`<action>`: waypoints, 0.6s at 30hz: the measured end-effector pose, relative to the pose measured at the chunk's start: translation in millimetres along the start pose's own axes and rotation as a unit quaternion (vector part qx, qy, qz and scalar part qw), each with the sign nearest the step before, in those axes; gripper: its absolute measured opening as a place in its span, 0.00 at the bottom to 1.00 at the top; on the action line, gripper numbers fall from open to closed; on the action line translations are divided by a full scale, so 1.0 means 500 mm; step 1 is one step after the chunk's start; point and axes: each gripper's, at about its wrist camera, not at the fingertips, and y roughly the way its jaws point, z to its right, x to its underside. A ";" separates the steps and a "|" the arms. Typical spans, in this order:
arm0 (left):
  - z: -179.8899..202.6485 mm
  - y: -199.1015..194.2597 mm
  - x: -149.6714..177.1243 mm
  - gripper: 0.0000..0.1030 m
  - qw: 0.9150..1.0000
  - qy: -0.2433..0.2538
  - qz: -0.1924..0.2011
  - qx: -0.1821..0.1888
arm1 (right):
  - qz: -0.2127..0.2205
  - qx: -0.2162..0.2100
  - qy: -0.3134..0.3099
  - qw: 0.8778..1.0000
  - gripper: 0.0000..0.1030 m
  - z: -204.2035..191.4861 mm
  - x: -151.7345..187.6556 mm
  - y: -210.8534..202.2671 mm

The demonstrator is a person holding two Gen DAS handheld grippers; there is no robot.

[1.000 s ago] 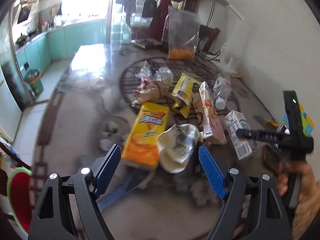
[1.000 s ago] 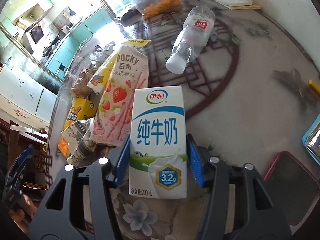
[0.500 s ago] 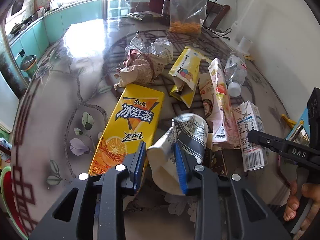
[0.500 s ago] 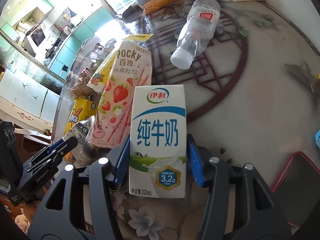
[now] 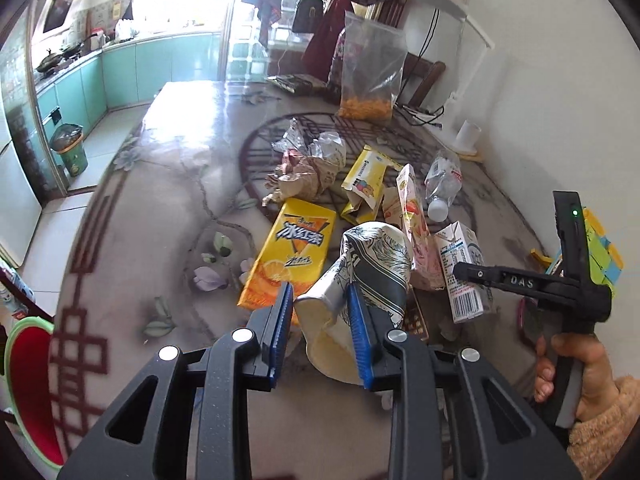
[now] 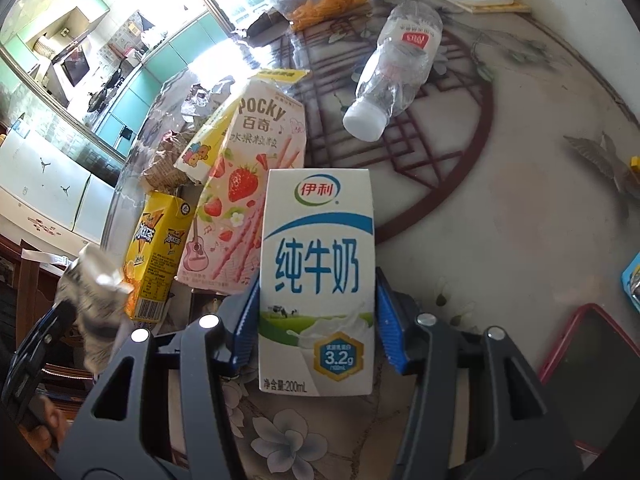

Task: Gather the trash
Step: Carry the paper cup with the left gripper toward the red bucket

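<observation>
Now left gripper [image 5: 318,330] is pinching the crushed cup [image 5: 360,280] above the table [image 5: 160,208]; right gripper [image 6: 316,320] is clamping the carton [image 6: 318,276]. Advice: lifting both straight, avoiding squeezing harder.

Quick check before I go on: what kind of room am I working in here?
Most likely a home dining area opening onto a kitchen: a patterned dining table strewn with snack packaging, turquoise kitchen cabinets with a wok on the counter behind, and coats and a handbag hanging by the doorway.
</observation>
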 end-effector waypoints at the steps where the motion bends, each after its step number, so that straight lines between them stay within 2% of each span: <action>1: -0.005 -0.012 0.008 0.25 1.000 -0.002 0.004 -0.003 | 0.004 0.001 -0.002 1.000 0.49 -0.002 0.001 -0.005; 9: -0.073 -0.103 0.067 0.25 0.999 -0.025 0.025 -0.039 | 0.036 0.024 -0.041 0.998 0.49 -0.034 0.023 -0.046; 14: -0.112 -0.151 0.094 0.25 0.996 -0.039 0.039 -0.071 | 0.049 0.035 -0.054 0.997 0.49 -0.047 0.032 -0.059; 18: -0.140 -0.178 0.104 0.25 0.994 -0.060 0.049 -0.083 | 0.058 0.043 -0.065 0.995 0.49 -0.058 0.043 -0.076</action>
